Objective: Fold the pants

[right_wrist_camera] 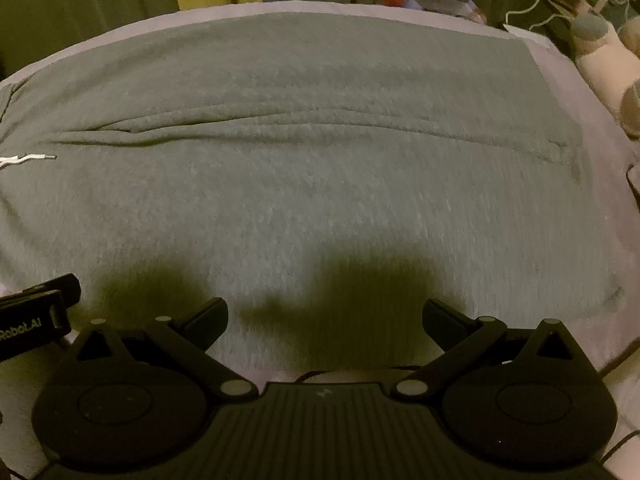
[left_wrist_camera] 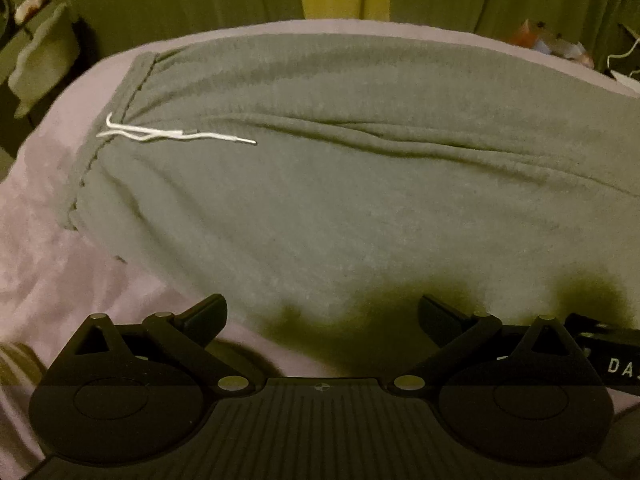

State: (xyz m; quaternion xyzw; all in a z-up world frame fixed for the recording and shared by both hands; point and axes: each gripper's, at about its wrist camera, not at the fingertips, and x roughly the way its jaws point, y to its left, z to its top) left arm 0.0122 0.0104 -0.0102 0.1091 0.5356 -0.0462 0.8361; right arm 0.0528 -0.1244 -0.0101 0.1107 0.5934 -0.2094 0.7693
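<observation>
The grey pants (left_wrist_camera: pixel 340 168) lie spread flat on the lilac bedsheet (left_wrist_camera: pixel 48 272), waistband (left_wrist_camera: pixel 100 140) to the left with its white drawstring (left_wrist_camera: pixel 160 134) on top, legs running to the right, a long crease between them.

The left hand-held gripper (left_wrist_camera: pixel 322 312) hovers at the near edge by the waist end, jaws spread wide and empty. To fold lengthwise well, it probably should pinch the near waistband corner, taking both layers and leaving the drawstring loose.

The right hand-held gripper (right_wrist_camera: pixel 325 314) sits just beside it, also wide and holding nothing, with the near leg's edge right ahead of its fingertips and the hems (right_wrist_camera: pixel 576 152) well off to its right. It likely needs a grip nearer the hem, so both ends lift evenly.
</observation>
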